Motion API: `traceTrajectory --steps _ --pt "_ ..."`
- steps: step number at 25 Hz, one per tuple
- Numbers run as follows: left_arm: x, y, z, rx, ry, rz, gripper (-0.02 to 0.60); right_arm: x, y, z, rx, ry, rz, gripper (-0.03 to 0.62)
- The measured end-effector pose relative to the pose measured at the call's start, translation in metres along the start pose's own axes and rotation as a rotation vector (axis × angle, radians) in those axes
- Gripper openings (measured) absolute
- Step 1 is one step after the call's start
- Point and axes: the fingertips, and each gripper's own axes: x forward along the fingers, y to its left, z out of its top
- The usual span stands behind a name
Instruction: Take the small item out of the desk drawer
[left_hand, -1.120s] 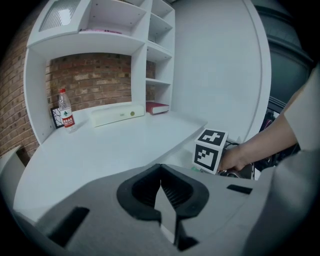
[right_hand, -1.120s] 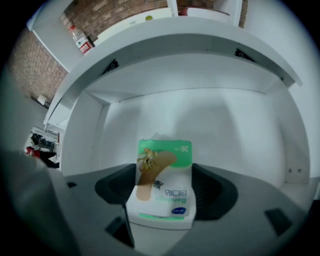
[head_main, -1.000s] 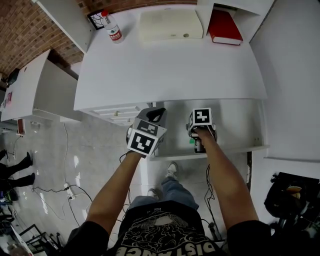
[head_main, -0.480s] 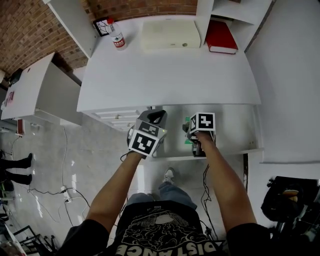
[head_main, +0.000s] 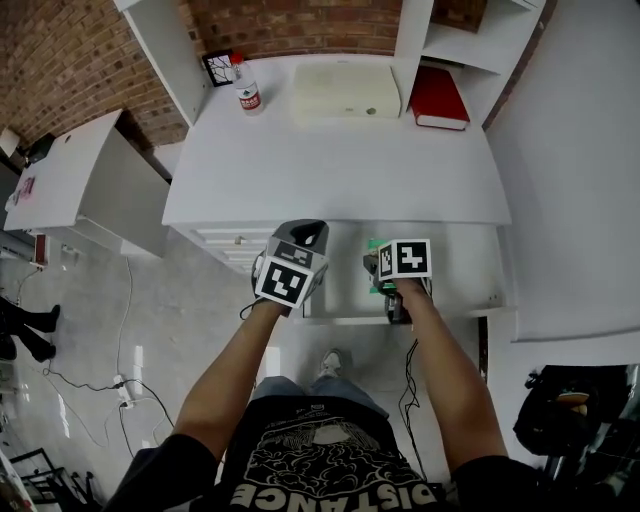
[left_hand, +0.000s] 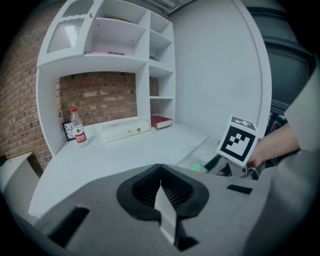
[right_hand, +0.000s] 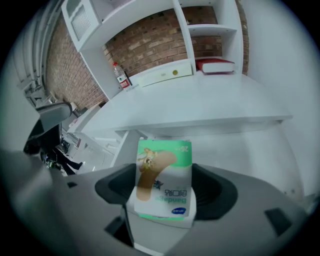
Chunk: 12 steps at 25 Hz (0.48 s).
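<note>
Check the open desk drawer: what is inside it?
A green bandage box shows, clamped in the right hand-held gripper over the drawer floor; whatever lies beneath that gripper and hand is covered.

Your desk top (head_main: 340, 170) lies bare mid-frame; bottle (head_main: 247, 92), white box (head_main: 346, 90) and red book (head_main: 440, 97) line its upper edge. Below it the drawer (head_main: 468, 262) stands open, right half free.

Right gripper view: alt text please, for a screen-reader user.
A green-and-white bandage box is gripped in the jaws of the right gripper, over the open drawer. Beyond it, a white desk holds a water bottle, a cream case and a red book before a brick wall.
</note>
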Motion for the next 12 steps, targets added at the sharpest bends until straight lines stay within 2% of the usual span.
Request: traceTrajectory --steps 12 --pt "-0.044 0.034 0.012 -0.020 -0.063 0.038 0.002 -0.044 0.057 0.047 -0.101 -0.187 0.018 0.347"
